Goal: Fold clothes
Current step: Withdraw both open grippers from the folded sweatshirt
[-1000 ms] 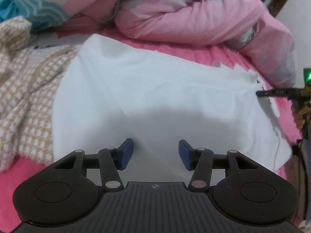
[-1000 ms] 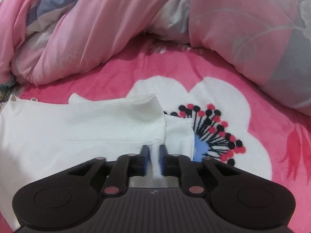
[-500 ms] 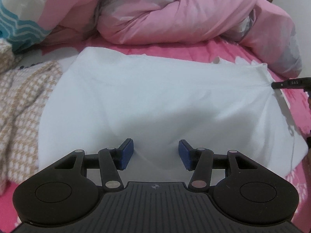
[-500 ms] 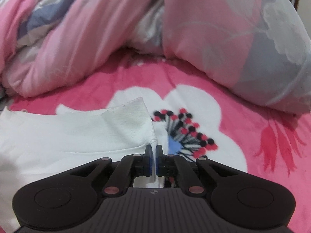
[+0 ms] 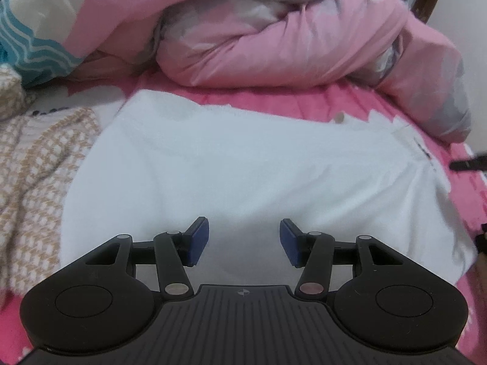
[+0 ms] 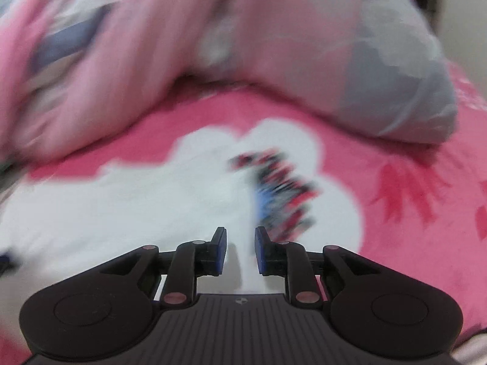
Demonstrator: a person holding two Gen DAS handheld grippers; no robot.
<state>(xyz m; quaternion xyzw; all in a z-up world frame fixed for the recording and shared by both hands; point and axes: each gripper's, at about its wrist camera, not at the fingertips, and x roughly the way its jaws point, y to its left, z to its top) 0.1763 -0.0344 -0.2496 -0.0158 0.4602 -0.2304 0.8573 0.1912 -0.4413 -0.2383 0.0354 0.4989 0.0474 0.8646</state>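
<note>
On the pink bed cover (image 5: pixel 274 97) a white garment (image 5: pixel 243 176) lies spread flat, filling the middle of the left wrist view from near to far. Above its near edge hangs the left gripper (image 5: pixel 244 241), its blue-padded fingers (image 5: pixel 197 240) wide apart with nothing between them, only white cloth below. To the left of the garment, touching its left edge, lies a tan and white checked garment (image 5: pixel 36 182). Beyond both, along the far side of the bed, a bunched pink quilt (image 5: pixel 274 39) with grey patches is heaped up, and a teal striped cloth (image 5: pixel 30 45) shows at the far left. At the right edge of this view a dark tip of something pokes in near the garment's right side; what it is cannot be told.

The right wrist view is blurred. The right gripper (image 6: pixel 240 251) sits low over the right end of the white garment (image 6: pixel 121 206), its fingers (image 6: pixel 219 249) a small way apart, and no cloth is plainly caught between them. Just right of the fingers the bed cover (image 6: pixel 411 182) shows a large white flower print with red, black and blue marks. The pink and grey quilt (image 6: pixel 274 45) rises on the far side.
</note>
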